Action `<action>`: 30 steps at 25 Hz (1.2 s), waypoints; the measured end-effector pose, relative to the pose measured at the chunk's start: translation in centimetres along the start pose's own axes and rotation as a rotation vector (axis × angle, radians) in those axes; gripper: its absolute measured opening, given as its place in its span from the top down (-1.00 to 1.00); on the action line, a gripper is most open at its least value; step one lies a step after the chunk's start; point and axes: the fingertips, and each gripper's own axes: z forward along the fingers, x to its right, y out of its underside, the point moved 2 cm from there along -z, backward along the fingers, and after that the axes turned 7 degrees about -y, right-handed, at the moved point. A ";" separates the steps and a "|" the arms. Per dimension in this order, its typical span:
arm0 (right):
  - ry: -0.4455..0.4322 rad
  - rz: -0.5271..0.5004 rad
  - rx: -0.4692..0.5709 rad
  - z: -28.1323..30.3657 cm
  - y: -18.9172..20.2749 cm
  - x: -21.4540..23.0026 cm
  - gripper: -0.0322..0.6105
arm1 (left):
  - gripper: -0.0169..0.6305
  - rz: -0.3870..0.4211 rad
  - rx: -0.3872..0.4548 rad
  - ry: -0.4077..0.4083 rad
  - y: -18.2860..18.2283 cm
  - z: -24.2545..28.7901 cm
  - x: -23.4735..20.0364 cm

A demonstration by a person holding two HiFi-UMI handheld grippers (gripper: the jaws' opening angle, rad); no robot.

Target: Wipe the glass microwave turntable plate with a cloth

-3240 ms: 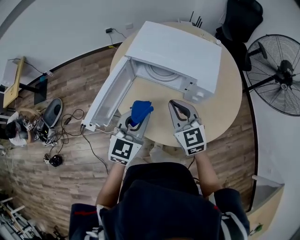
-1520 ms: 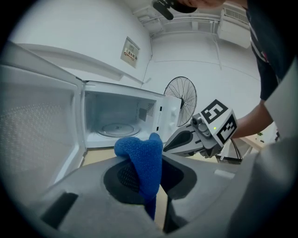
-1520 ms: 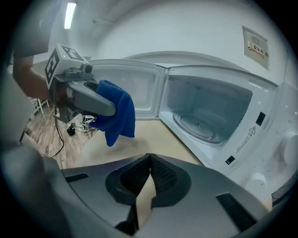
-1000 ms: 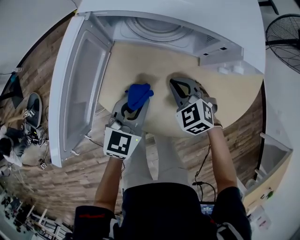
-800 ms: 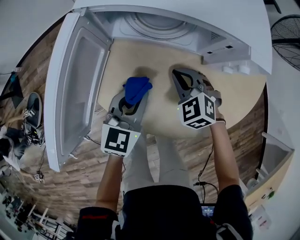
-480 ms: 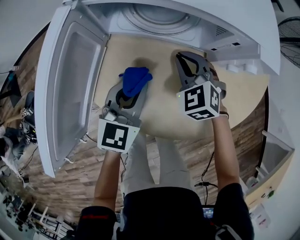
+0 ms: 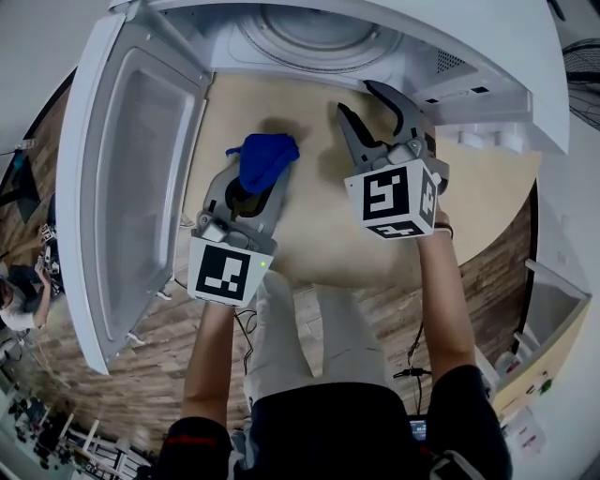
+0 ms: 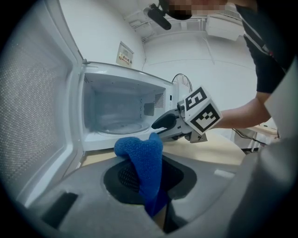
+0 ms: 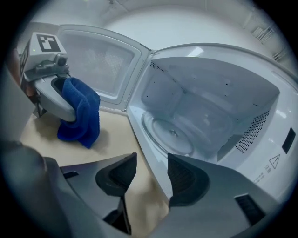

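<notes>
The glass turntable plate (image 9: 170,134) lies inside the open white microwave (image 7: 375,28); its rim shows in the head view (image 7: 314,33) and the left gripper view (image 8: 122,127). My left gripper (image 7: 261,169) is shut on a blue cloth (image 7: 263,159), which droops from its jaws (image 8: 144,160) above the table in front of the oven. The same blue cloth (image 9: 81,114) shows in the right gripper view. My right gripper (image 7: 373,101) is at the oven's mouth, its jaws opening with nothing between them (image 9: 151,174).
The microwave door (image 7: 131,169) is swung wide to the left. The round wooden table (image 7: 309,234) carries the oven. A standing fan (image 7: 586,70) is at the far right, and wood floor with cables lies left.
Both grippers moved forward toward the microwave mouth. The right gripper's jaws, shut in the earlier frames, now stand apart. The cloth stayed in the left gripper.
</notes>
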 end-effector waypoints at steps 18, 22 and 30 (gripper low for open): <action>0.159 0.052 -0.077 3.3 1.2 0.8 -0.02 | 0.78 -0.017 0.020 0.008 1.0 0.2 -0.1; 0.160 0.055 -0.077 3.4 1.2 0.8 -0.01 | 0.78 -0.042 0.022 0.004 1.0 0.1 -0.6; 0.151 0.058 -0.078 3.2 1.3 0.8 -0.01 | 0.78 -0.080 0.038 -0.026 0.8 0.5 -1.7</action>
